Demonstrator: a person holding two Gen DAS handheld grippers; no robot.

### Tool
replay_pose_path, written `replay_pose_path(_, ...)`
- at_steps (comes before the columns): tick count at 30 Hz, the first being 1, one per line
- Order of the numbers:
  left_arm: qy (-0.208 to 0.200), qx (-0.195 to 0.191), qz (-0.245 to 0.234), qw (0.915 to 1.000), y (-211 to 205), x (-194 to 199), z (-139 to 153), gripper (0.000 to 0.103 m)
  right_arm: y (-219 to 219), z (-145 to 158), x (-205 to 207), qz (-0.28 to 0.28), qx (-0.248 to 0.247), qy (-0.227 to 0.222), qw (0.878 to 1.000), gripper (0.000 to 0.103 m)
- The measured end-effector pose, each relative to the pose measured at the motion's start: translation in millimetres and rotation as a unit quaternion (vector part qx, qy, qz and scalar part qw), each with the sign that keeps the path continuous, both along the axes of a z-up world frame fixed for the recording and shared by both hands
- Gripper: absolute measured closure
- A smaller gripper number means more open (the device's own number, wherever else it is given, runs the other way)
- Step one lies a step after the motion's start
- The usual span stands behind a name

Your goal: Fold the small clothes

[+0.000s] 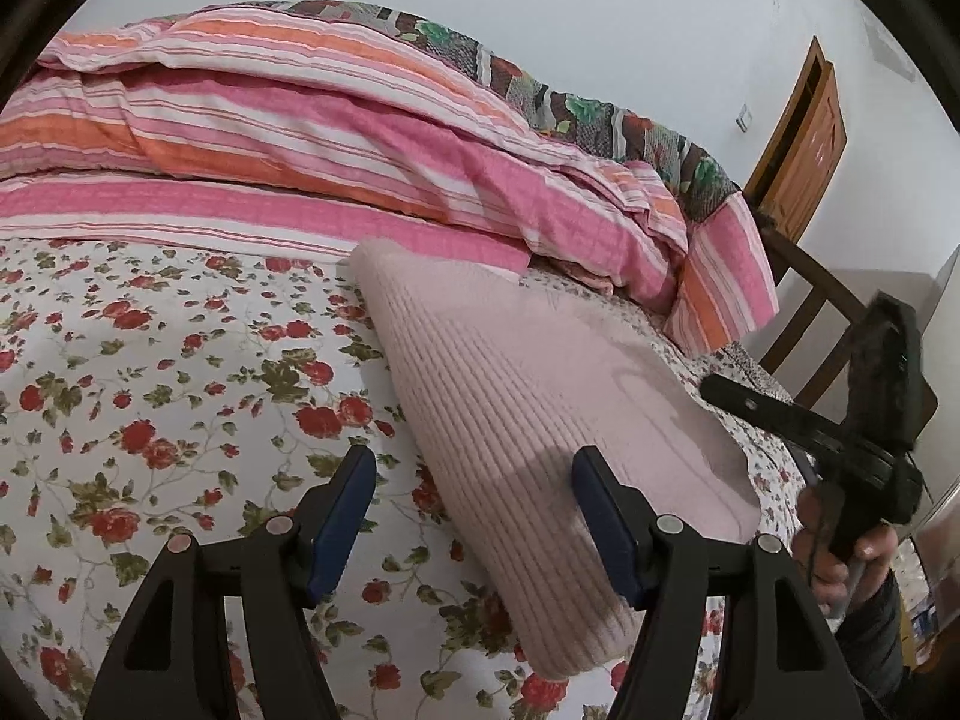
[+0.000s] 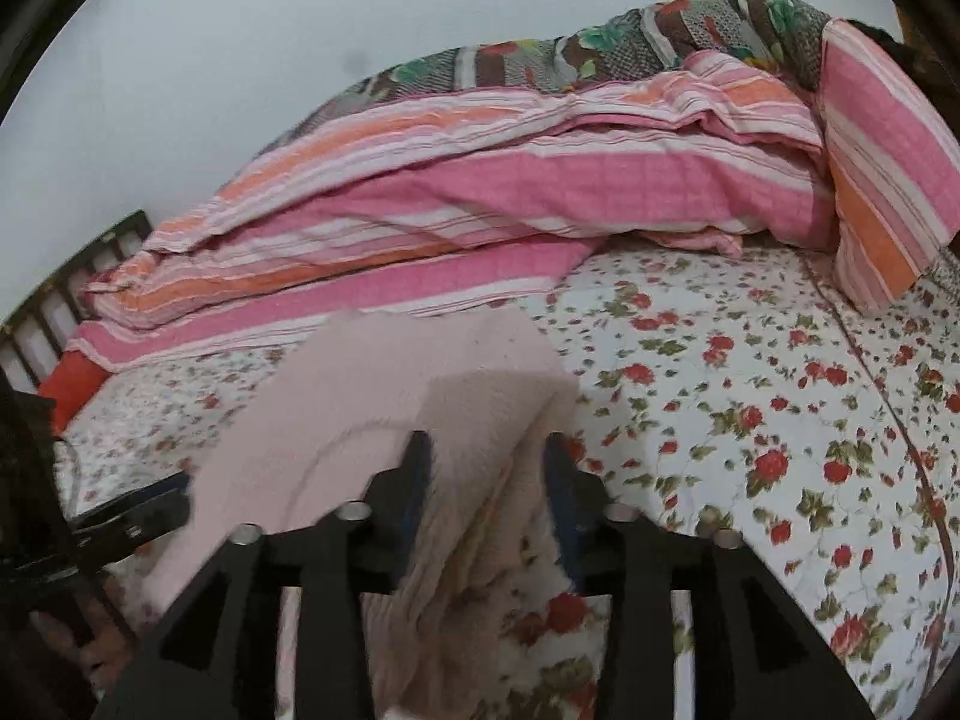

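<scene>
A: One bed (image 1: 150, 372) fills both views, covered by a white sheet printed with red roses. What lies on it?

B: Largest is a pink, orange and white striped quilt (image 1: 336, 138), heaped along the far edge by the wall. A darker flowered blanket (image 1: 540, 102) shows behind it.

A: And the garment?

B: A pale pink ribbed knit garment (image 1: 540, 396) lies folded on the sheet, just in front of the quilt, reaching back toward the near edge.

A: The claws?

B: The left claw (image 1: 474, 516) hangs open and wide, with nothing gripped; its right finger sits over the garment's near end. The right claw (image 2: 489, 480) is partly open, its fingers either side of the garment's layered edge; the blurred view does not show them pressing it. A hand (image 1: 852, 546) holds that tool.
</scene>
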State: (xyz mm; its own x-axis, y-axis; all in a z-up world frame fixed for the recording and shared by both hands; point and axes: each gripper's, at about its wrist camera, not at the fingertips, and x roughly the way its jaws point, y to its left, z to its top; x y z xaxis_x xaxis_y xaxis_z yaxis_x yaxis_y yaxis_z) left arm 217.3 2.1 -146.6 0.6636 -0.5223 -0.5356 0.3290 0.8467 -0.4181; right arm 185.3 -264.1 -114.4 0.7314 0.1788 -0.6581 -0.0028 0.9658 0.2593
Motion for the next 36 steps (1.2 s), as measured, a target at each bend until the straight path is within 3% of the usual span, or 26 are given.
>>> replay_pose_path(7, -0.008, -0.003, -0.014, 0.9999, 2, -9, 4, 0.037, 15, -5, -48, 0.059, 0.027, 0.02, 0.998, 0.051)
replay_pose_path(11, -0.01, 0.005, -0.016, 0.9998, -1, -12, 4, 0.037, 23, -21, -49, 0.046, 0.053, 0.044, 0.997, 0.05)
replay_pose_path(12, -0.01, 0.009, -0.015, 0.9998, -3, -12, 4, 0.037, 24, -23, -47, 0.041, 0.064, 0.041, 0.996, 0.054)
replay_pose_path(14, -0.009, 0.011, -0.014, 0.9998, -4, -11, 2, 0.037, 28, -23, -44, 0.044, 0.059, 0.025, 0.997, 0.079)
replay_pose_path(15, -0.009, 0.011, -0.013, 0.9998, -4, -10, 1, 0.037, 31, -23, -43, 0.048, 0.041, 0.024, 0.998, 0.097)
replay_pose_path(17, -0.009, 0.009, -0.011, 0.9999, -3, -9, 1, 0.037, 35, -14, -49, 0.061, 0.018, -0.001, 0.998, 0.097)
replay_pose_path(19, -0.01, 0.003, -0.007, 0.9999, 0, -9, 2, 0.037, 24, 5, -69, 0.052, 0.016, -0.06, 0.997, 0.098)
replay_pose_path(20, -0.01, 0.0, -0.006, 0.9999, 1, -9, 2, 0.037, 18, 7, -72, 0.046, 0.017, -0.063, 0.997, 0.098)
replay_pose_path(25, -0.004, -0.012, -0.006, 0.9999, 0, -5, 2, 0.037, 14, -39, -53, 0.012, -0.008, 0.045, 0.999, 0.099)
replay_pose_path(27, 0.001, -0.005, -0.001, 1.0, -2, -3, 0, 0.037, 20, -38, -55, 0.014, -0.02, 0.039, 0.999, 0.098)
replay_pose_path(29, 0.012, 0.006, 0.002, 0.9999, -6, 1, -3, 0.037, 19, -25, -54, 0.02, -0.013, 0.025, 0.999, 0.095)
replay_pose_path(30, 0.019, 0.013, 0.003, 0.9997, -8, 4, -5, 0.037, 18, -19, -54, 0.019, -0.003, 0.017, 1.0, 0.087)
replay_pose_path(32, 0.02, 0.009, 0.001, 0.9997, -9, 5, -6, 0.036, 13, -9, -48, 0.014, 0.003, 0.006, 1.0, 0.064)
replay_pose_path(33, 0.019, 0.006, 0.001, 0.9998, -8, 5, -5, 0.037, 11, -6, -41, 0.008, 0.004, 0.002, 1.0, 0.044)
replay_pose_path(34, 0.015, 0.002, 0.001, 0.9999, -6, 6, -3, 0.037, 9, -6, -35, 0.003, 0.006, 0.002, 1.0, 0.035)
replay_pose_path(36, 0.003, -0.01, 0.007, 0.9999, 0, 7, 3, 0.037, 5, -13, -17, -0.006, 0.027, 0.024, 0.999, 0.032)
